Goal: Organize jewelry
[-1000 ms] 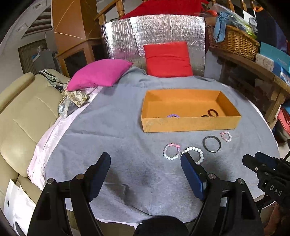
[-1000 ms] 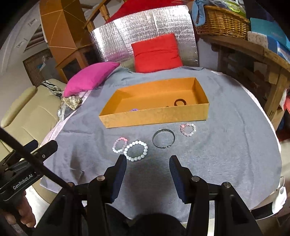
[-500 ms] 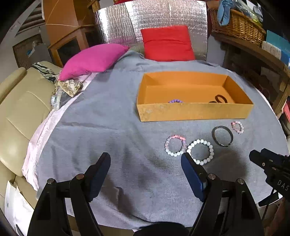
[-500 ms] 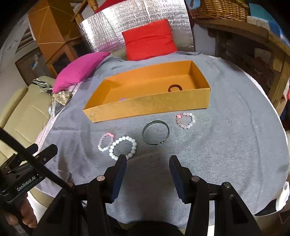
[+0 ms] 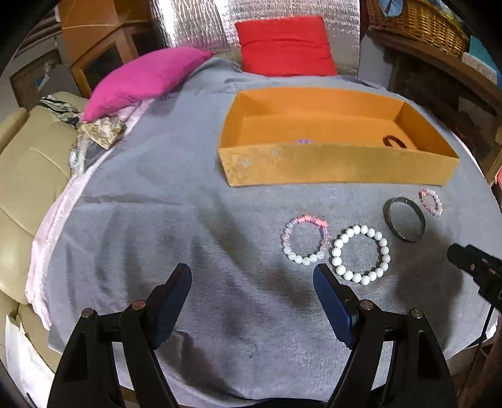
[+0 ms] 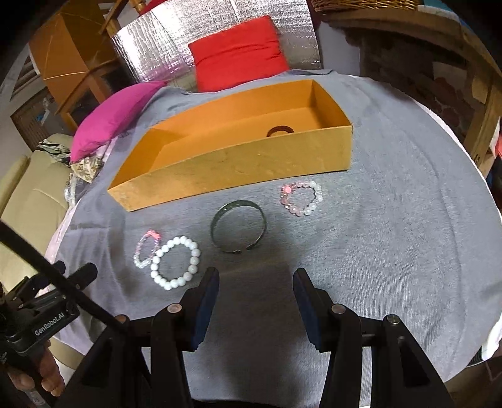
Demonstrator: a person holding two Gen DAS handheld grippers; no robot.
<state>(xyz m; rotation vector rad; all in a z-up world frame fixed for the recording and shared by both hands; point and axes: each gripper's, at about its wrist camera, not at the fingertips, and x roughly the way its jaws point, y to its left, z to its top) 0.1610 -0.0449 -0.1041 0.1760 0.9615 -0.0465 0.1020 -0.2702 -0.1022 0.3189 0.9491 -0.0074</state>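
Observation:
An orange box sits on the grey cloth; a dark ring and a purple bead bracelet lie inside. In front of it lie a white bead bracelet, a pink-and-clear bracelet, a dark metal bangle and a small pink bracelet. My left gripper is open and empty, just left of the white bracelet. My right gripper is open and empty, just short of the bangle.
A magenta pillow and a red pillow lie at the table's far edge, before a silver foil panel. A beige sofa is on the left. A wooden shelf with a wicker basket stands at the right.
Both grippers have moved forward and lower toward the bracelets, which now look larger and closer. Both stay open. Nothing on the cloth has moved.

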